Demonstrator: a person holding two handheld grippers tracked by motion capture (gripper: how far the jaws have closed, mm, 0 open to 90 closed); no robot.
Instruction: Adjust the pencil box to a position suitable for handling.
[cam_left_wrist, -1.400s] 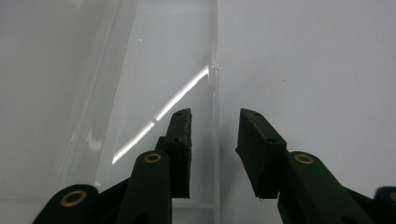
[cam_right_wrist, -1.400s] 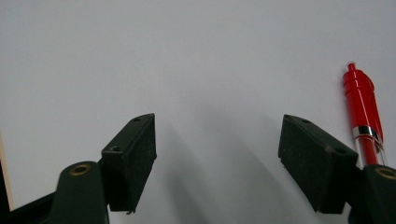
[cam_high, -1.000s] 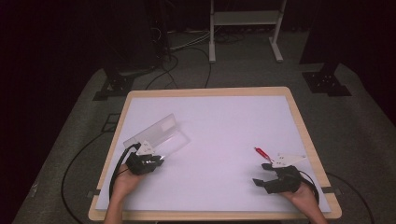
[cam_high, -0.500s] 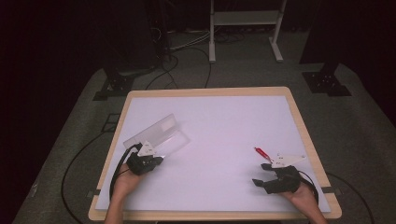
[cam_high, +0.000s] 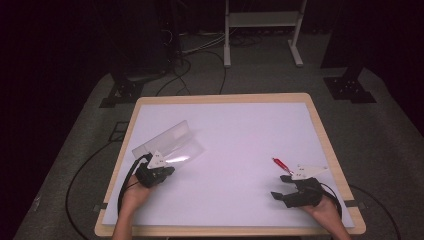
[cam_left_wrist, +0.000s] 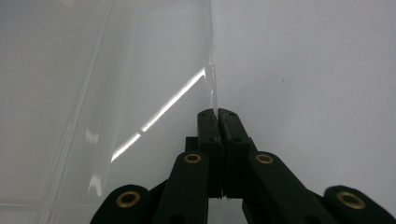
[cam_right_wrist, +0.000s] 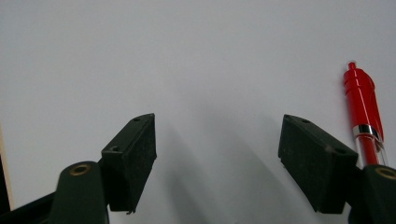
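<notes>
Two grippers down on white table (cam_high: 235, 135): L gripper (cam_left_wrist: 218, 113) jaws just closed, now clamped on near edge of clear plastic case (cam_high: 167, 145) at table's left, so ready to lift; R gripper (cam_right_wrist: 217, 135) jaws apart beside red pen (cam_right_wrist: 363, 105).

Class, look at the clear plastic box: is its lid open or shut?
Open: the lid tilts up from the clear plastic box, its edge pinched by the left hand-held gripper.

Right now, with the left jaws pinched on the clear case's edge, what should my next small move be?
Probably shift the right gripper sideways onto the red pen: its jaws stand open on bare table, the pen lying just outside one jaw. The left gripper already clamps the clear plastic case wall, so that side looks ready.
</notes>
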